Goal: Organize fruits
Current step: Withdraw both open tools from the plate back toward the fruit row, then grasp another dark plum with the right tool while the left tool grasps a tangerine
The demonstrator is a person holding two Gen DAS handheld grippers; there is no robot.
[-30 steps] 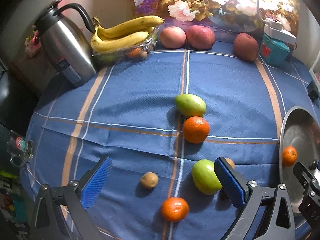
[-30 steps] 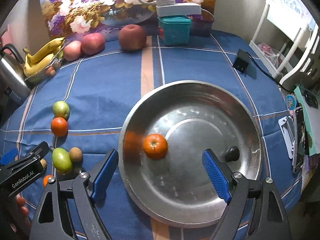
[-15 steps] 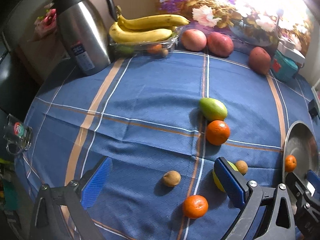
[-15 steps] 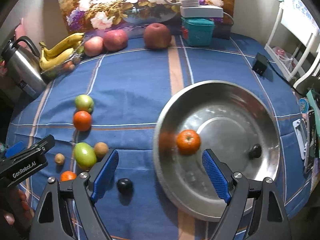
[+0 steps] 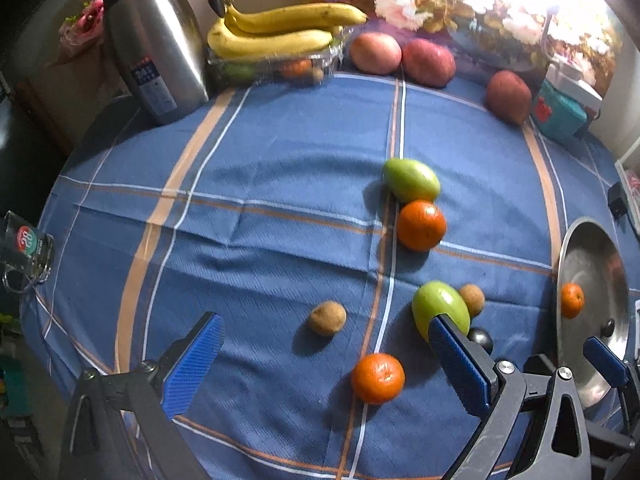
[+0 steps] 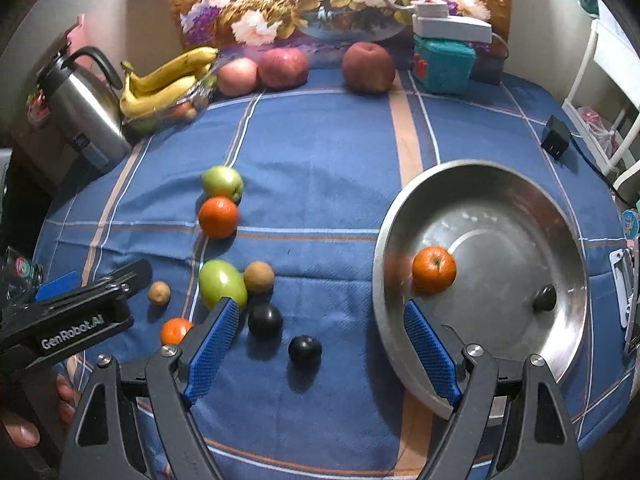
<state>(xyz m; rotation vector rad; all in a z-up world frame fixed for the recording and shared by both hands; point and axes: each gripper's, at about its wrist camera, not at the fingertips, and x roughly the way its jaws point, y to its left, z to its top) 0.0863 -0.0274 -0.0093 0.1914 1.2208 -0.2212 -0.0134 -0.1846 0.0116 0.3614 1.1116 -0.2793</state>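
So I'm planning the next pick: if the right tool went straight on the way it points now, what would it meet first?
Probably the dark plum lying on the blue tablecloth, roughly centred between the open right tool's fingers. The second plum sits nearer its left finger. Depth is hard to judge, so it might touch bare cloth first.

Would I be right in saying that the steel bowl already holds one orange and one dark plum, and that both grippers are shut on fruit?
Not quite. The steel bowl does hold one orange and one dark plum, but neither gripper is shut on fruit. Each wrist view shows the left gripper and the right gripper open and empty, with only tablecloth between the blue pads.
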